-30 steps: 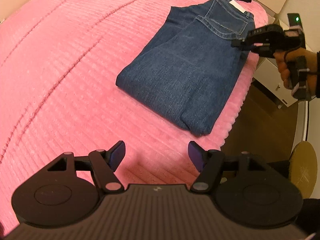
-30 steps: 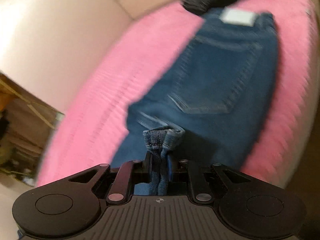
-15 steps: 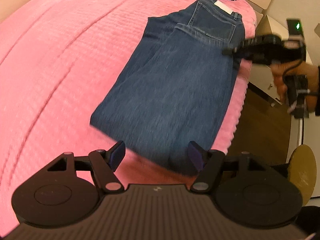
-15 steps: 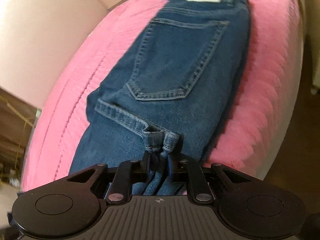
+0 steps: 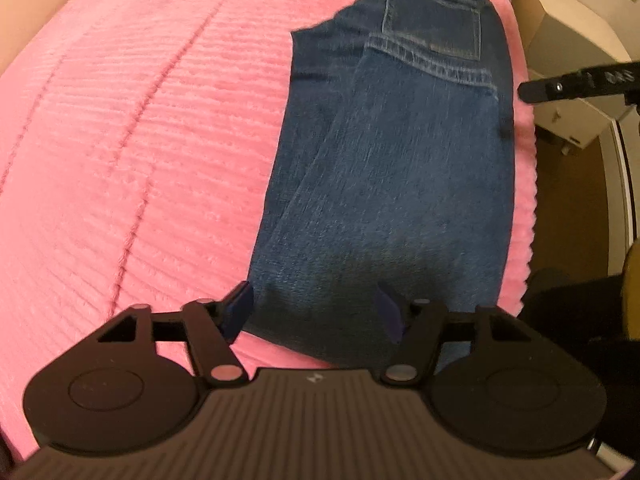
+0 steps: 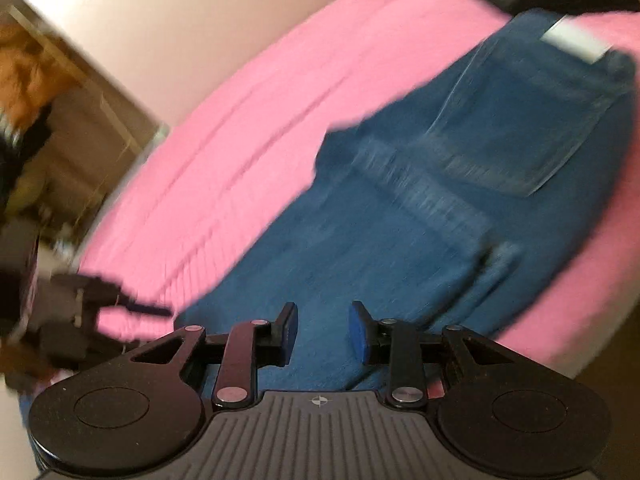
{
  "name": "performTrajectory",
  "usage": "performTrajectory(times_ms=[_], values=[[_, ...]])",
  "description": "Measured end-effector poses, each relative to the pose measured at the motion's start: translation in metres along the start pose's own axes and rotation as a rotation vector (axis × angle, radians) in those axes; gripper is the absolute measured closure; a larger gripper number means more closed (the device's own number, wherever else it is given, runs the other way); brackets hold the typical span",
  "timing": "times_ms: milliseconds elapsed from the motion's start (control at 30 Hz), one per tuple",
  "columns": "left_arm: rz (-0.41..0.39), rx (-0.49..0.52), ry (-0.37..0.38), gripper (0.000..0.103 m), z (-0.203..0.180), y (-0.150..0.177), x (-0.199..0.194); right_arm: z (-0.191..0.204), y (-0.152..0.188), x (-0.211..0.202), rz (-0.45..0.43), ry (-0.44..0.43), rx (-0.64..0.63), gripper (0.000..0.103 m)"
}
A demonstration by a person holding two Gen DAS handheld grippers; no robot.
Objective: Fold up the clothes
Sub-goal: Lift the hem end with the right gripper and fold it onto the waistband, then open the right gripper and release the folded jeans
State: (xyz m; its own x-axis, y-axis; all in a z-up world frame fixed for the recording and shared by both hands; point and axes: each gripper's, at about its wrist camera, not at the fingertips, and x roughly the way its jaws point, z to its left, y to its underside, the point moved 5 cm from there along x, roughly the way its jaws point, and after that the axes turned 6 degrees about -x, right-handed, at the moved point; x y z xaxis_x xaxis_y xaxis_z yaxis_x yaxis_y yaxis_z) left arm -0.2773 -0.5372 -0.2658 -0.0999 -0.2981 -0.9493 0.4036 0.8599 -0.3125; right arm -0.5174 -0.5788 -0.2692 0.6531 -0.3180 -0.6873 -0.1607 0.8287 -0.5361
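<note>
Left gripper (image 5: 316, 316): jaws apart, empty, over the jeans' near fold.
Right gripper (image 6: 322, 332): jaws apart, holding nothing.
Jeans (image 5: 400, 184): folded, near the pink bedspread (image 5: 140, 140) edge.
Risk: a nudge may slide them off or open the fold.

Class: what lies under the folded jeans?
The jeans lie on a pink ribbed blanket, which shows on both sides of them. Whatever is directly beneath the denim is covered.

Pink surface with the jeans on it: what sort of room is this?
Probably a bedroom at home. The folded jeans lie on a plush pink cover, likely a bed, with pale cabinets beside it.
</note>
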Motion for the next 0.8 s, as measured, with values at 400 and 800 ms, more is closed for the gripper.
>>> performTrajectory(times_ms=[400, 800], values=[[-0.085, 0.356, 0.066, 0.040, 0.026, 0.027, 0.025, 0.115, 0.091, -0.019, 0.035, 0.193, -0.332, 0.071], [-0.325, 1.074, 0.080, 0.045, -0.003, 0.113, -0.001, 0.162, 0.131, 0.021, 0.028, 0.305, -0.175, 0.068]])
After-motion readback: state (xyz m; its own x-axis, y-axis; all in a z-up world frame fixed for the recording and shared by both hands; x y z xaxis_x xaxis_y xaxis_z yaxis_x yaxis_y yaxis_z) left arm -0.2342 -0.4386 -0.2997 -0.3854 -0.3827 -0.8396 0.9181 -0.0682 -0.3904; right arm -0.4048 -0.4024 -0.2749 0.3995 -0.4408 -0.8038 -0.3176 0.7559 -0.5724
